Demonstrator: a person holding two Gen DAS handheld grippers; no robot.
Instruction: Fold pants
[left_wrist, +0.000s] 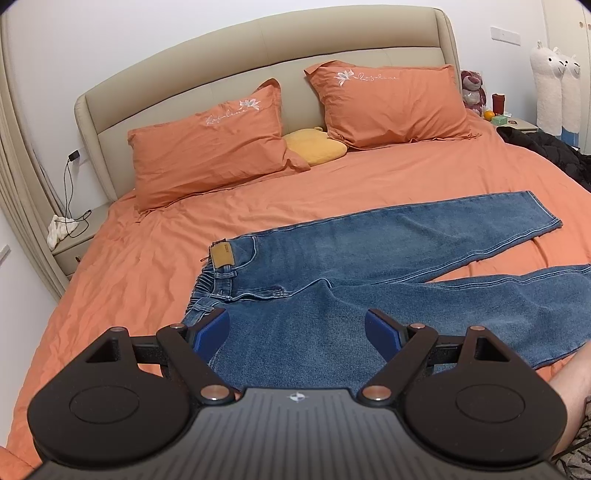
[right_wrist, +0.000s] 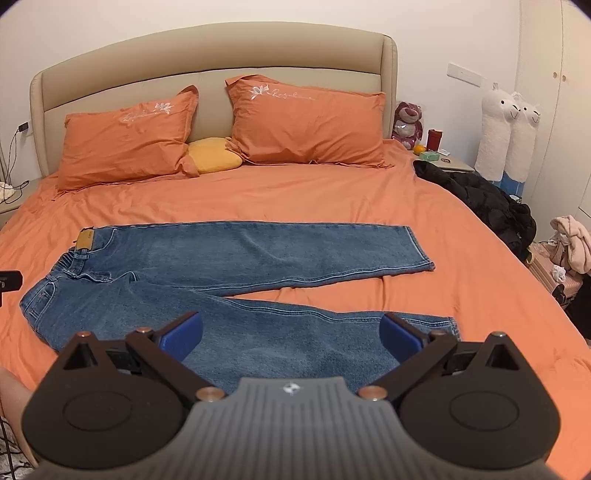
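Blue-padded fingers (left_wrist: 212, 330) of the left gripper (left_wrist: 297, 332) stand wide apart right at the lens, holding nothing, poised above the seat of the jeans (left_wrist: 369, 273) near the waistband. Over on the other side, the right gripper (right_wrist: 291, 338) is likewise spread wide and empty, hanging above the lower part of the near leg.

Those jeans lie flat and unfolded across the bed (right_wrist: 332, 195), back side up, waistband to the left and both legs running right, splayed in a narrow V. A tan leather patch (right_wrist: 85, 239) shows at the waistband. The far leg's hem ends well short of the bed's right edge; the near leg's hem lies just beyond the right gripper's right finger.

Beyond them, the orange cover is rumpled. Two orange pillows (right_wrist: 306, 125) lean on a beige headboard (right_wrist: 207, 48), a yellow cushion (right_wrist: 214, 155) wedged between them. A black jacket (right_wrist: 480, 199) spills over the bed's right edge, beside a nightstand (right_wrist: 456, 164) with small items.
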